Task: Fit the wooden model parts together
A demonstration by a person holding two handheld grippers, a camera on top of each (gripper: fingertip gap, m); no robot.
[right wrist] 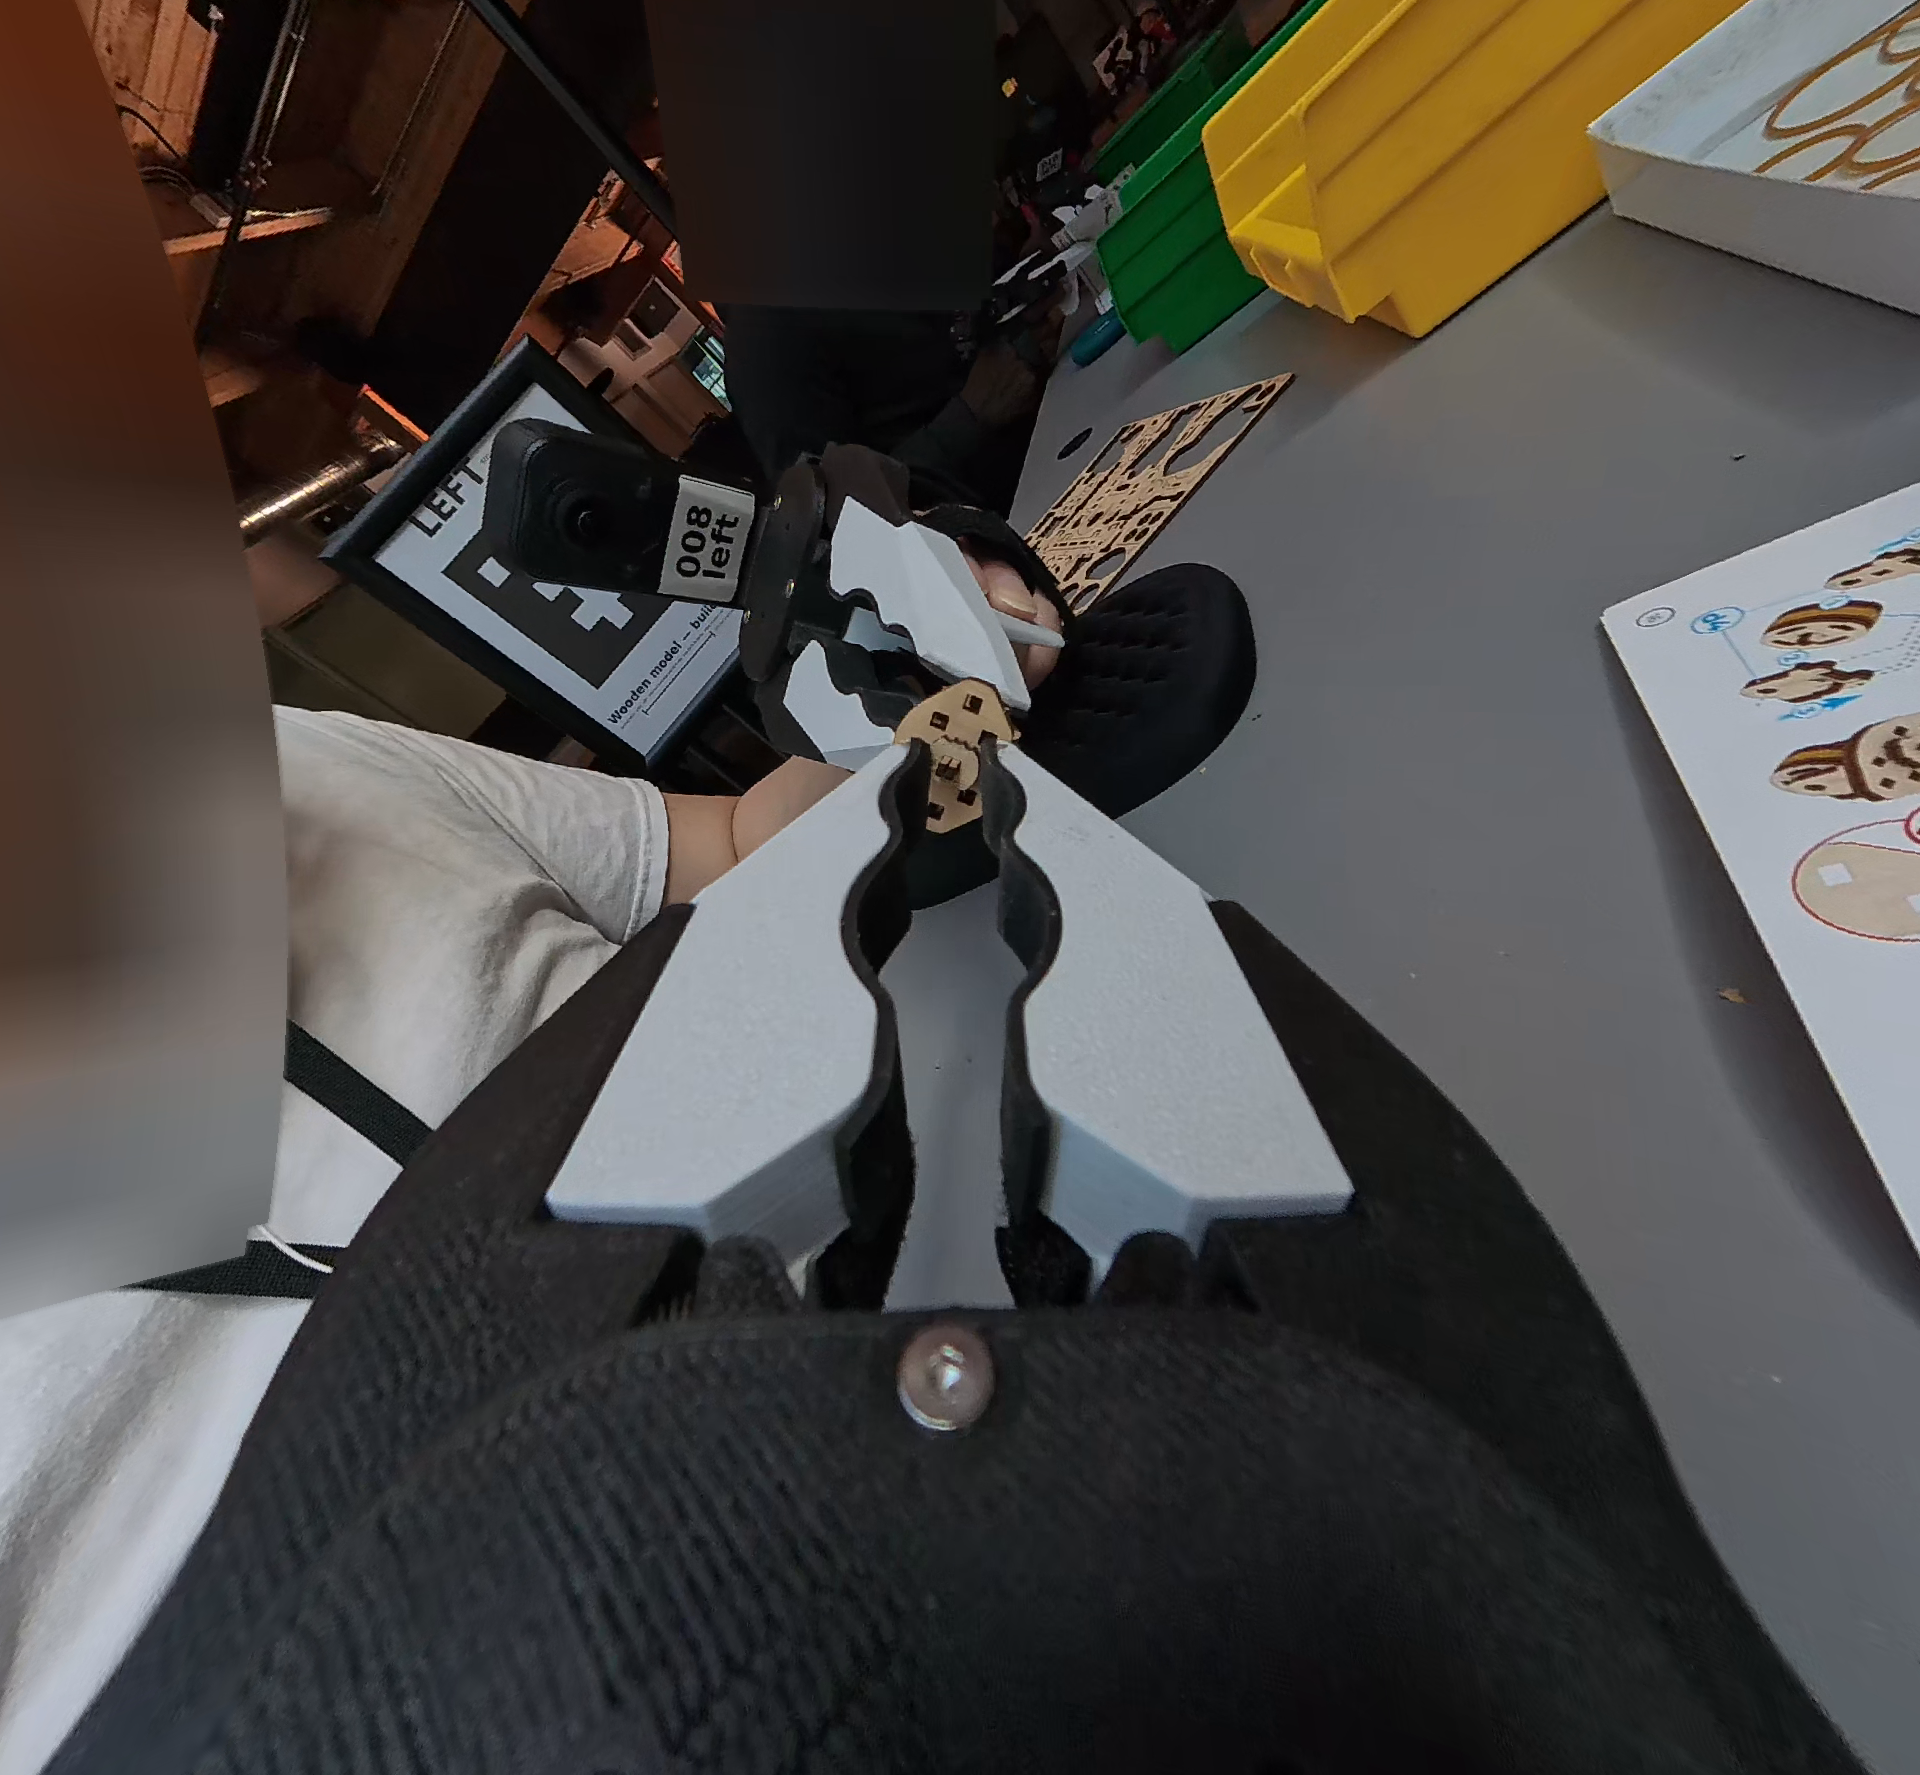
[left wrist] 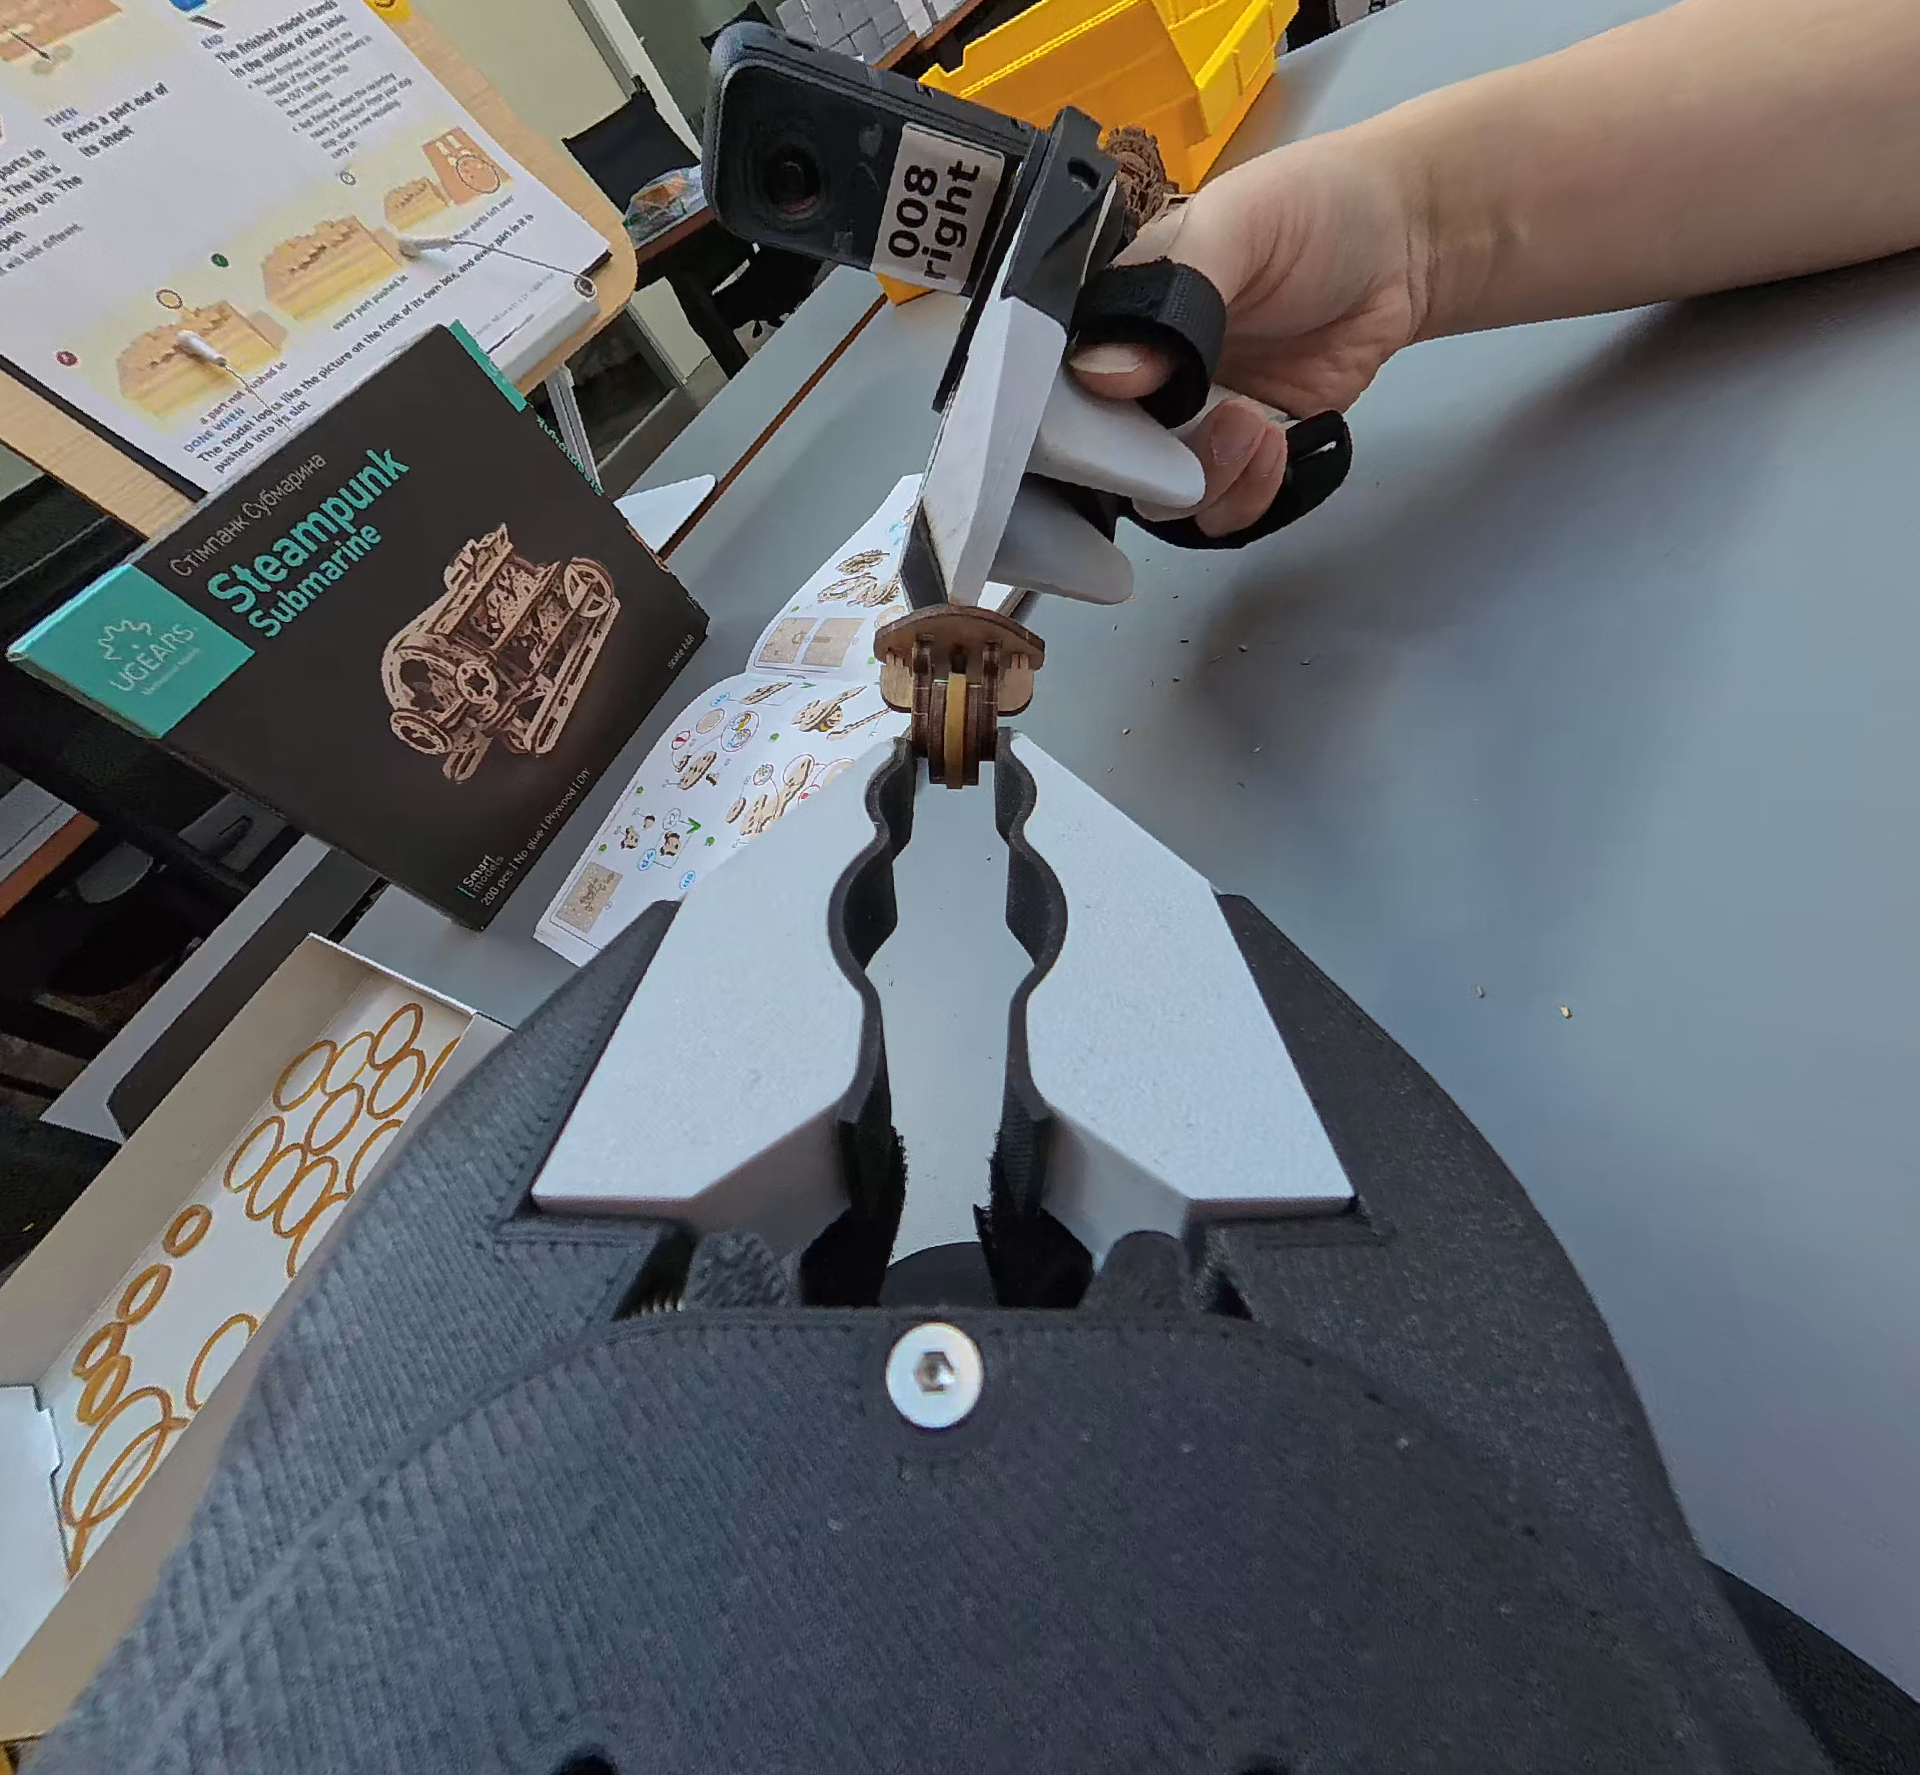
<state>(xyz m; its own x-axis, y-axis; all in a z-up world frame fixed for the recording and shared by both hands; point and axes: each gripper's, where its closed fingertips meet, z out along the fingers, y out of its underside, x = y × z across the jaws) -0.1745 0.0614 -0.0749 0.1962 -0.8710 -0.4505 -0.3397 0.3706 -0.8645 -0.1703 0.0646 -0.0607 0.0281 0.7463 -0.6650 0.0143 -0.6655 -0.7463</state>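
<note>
both grippers [left wrist: 954, 749] [right wrist: 951, 769] pinching wooden assembly [left wrist: 956, 676]

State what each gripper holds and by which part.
Both grip one small wooden assembly. The left gripper pinches its narrow stacked stem; the right gripper pinches the flat cap plate at its edge.

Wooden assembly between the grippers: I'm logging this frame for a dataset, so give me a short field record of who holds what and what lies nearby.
held item: small wooden assembly, off the table
left gripper: shut on its lower stacked pieces
right gripper: shut on its flat slotted plate
grip overlap: both grip the same assembly
table: grey, with wood crumbs
nearby: kit box, instruction sheet, tray of wooden rings, yellow bin
</note>
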